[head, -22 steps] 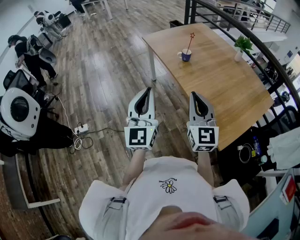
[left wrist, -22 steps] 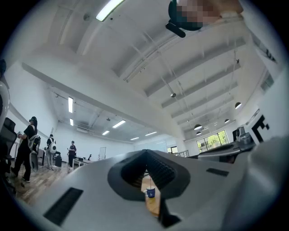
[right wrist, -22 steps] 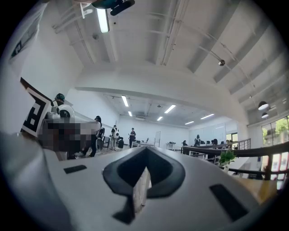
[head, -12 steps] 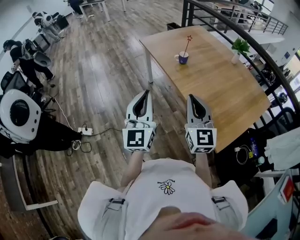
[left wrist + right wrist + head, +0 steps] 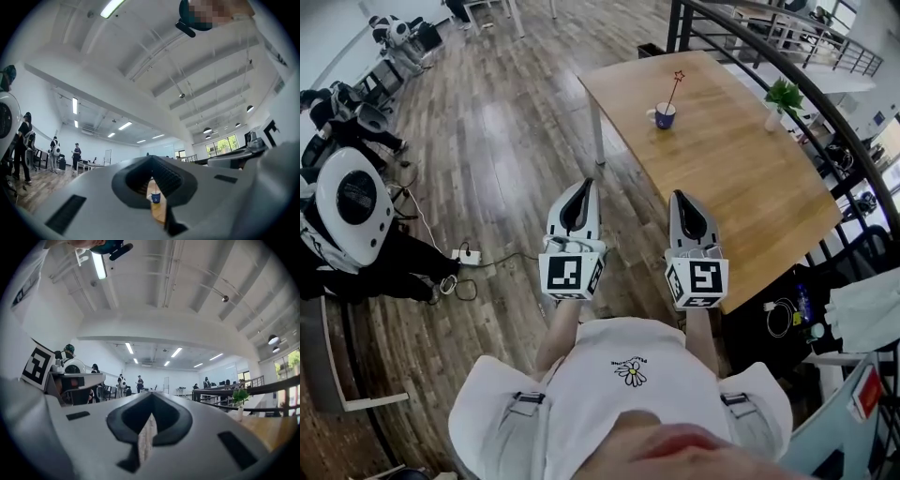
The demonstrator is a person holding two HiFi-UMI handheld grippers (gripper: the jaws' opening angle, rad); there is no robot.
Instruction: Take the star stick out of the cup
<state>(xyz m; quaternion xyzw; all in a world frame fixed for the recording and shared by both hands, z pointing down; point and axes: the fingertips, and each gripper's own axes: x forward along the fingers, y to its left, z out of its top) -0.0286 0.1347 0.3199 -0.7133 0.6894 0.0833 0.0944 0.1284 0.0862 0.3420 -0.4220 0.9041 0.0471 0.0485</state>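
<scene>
You hold both grippers in front of your body, above the wooden floor (image 5: 506,141) and well apart from the table (image 5: 741,169). The left gripper (image 5: 581,185) has its jaws together: in the left gripper view the tips meet, and only a thin slit stays between the pads, with nothing in it. Through this slit you see far away the blue cup (image 5: 665,115), so this gripper points toward it. The right gripper (image 5: 679,196) is closed too; in the right gripper view its tips touch and nothing is between them. It is beside the near edge of the table and points past it into the room. The cup stands upright on the far part of the table, near the left edge. The star stick (image 5: 673,94) is inside the cup; it leans to the right, and its small red star is at the top, above the cup rim. No gripper touches the cup or the stick. A small green plant (image 5: 784,94) in a white pot stands at the far right edge of the table, close to the dark railing (image 5: 825,89). On the floor at your left lies a power strip (image 5: 461,255) with cables.
</scene>
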